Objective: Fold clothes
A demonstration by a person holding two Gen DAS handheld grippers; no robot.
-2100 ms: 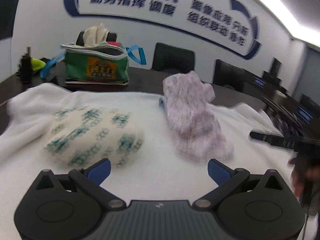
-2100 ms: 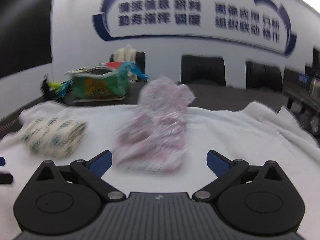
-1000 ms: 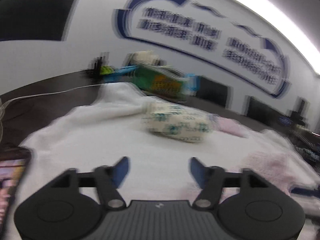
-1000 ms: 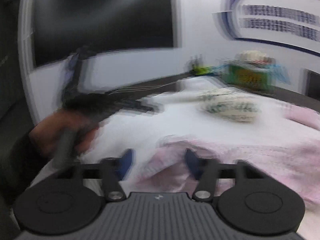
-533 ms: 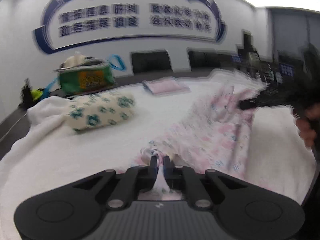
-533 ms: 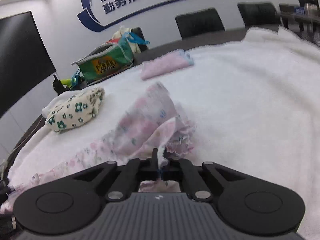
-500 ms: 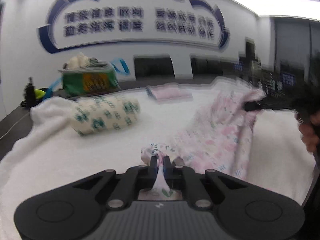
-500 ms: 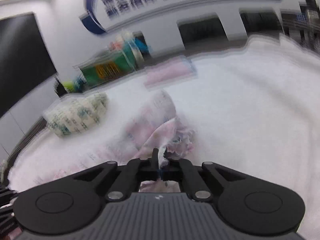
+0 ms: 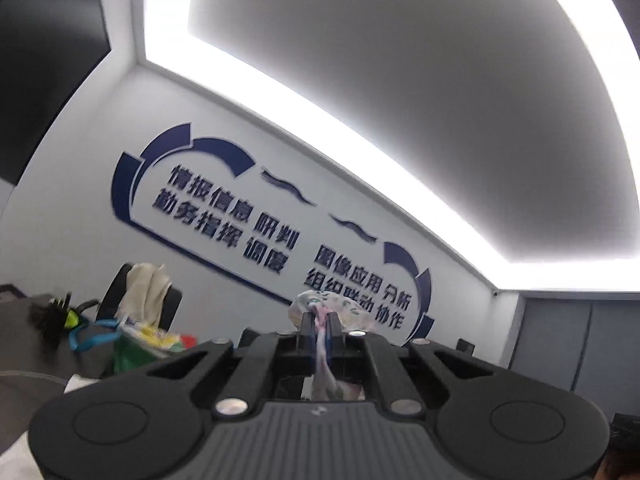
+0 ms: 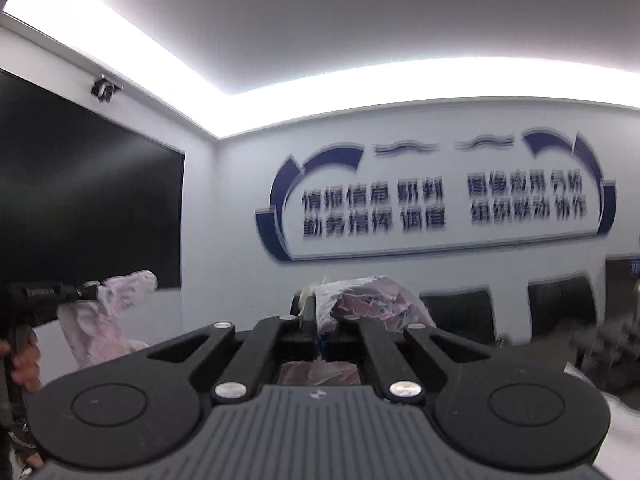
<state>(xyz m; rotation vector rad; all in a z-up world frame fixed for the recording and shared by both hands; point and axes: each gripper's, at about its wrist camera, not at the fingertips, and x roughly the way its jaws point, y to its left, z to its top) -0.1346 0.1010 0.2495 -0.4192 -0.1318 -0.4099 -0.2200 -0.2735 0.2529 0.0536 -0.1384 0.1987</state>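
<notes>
Left wrist view shows the left gripper with jaws pinching a corner of the pink floral garment, raised against the wall lettering; right wrist view shows the right gripper nipping another corner, cloth hanging between. Likely step: lifting the garment to spread it. Next, probably lower it flat on the tabletop, corners kept apart.
</notes>
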